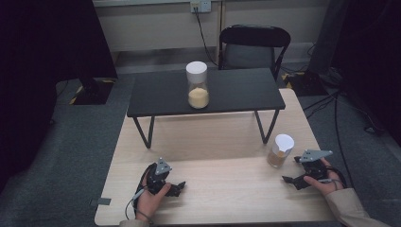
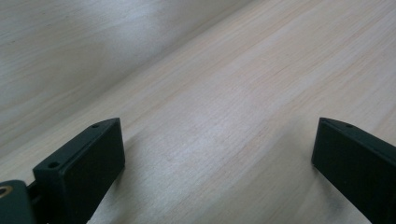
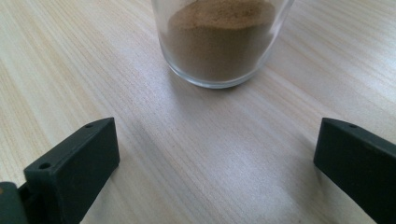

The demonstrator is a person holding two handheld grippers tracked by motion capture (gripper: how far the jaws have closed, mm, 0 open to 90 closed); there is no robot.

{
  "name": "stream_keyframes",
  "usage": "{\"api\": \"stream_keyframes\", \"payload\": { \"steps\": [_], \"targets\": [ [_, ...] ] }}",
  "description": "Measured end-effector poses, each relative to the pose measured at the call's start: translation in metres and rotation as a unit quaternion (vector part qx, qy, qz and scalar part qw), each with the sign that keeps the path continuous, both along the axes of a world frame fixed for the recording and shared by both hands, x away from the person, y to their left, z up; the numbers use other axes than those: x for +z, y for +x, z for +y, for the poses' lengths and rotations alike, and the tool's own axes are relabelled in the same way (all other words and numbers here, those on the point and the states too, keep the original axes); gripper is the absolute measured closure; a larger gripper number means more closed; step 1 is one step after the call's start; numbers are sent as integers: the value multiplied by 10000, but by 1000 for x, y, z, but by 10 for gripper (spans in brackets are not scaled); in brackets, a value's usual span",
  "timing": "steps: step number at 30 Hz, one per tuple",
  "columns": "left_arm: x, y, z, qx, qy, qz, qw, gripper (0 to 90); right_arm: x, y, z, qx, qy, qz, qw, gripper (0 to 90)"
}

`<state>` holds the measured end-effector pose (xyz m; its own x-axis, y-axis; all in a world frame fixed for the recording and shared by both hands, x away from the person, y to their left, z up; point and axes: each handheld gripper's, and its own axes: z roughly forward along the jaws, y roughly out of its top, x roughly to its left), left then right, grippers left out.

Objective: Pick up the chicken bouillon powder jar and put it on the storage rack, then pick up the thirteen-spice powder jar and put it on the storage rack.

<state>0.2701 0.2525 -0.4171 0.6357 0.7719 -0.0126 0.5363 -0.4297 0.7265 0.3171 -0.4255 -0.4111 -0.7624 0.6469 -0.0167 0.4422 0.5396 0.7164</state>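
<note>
A short glass jar (image 1: 280,151) with a white lid and brown powder stands on the light wood table (image 1: 217,142) at the right. In the right gripper view the jar (image 3: 219,42) sits just ahead of the wide-apart jaws. My right gripper (image 1: 297,171) rests open on the table right of the jar, not touching it. A taller clear jar (image 1: 197,85) with a white lid and yellow powder stands on the small black table (image 1: 236,92). My left gripper (image 1: 176,187) lies open near the front left, with bare wood between its jaws.
The small black table stands on thin legs over the back half of the wood table. A black chair (image 1: 254,45) stands behind it. Cables (image 1: 340,113) run over the grey floor at the right.
</note>
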Motion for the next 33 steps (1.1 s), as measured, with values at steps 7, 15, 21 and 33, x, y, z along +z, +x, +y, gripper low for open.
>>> {"api": "stream_keyframes", "payload": {
  "steps": [7,15,21,33],
  "targets": [
    [-1,-1,-1,-15,52,-26,10000,0,0,0,0,-1,0,1,10000,0],
    [-1,-2,-2,9,48,-25,10000,0,0,0,0,-1,-2,1,10000,0],
    [-1,-3,-3,42,57,-29,10000,0,0,0,0,-1,-3,2,10000,0],
    [-1,-3,-3,40,59,-30,10000,0,0,-1,2,-65,-2,4,10000,0]
  ]
}}
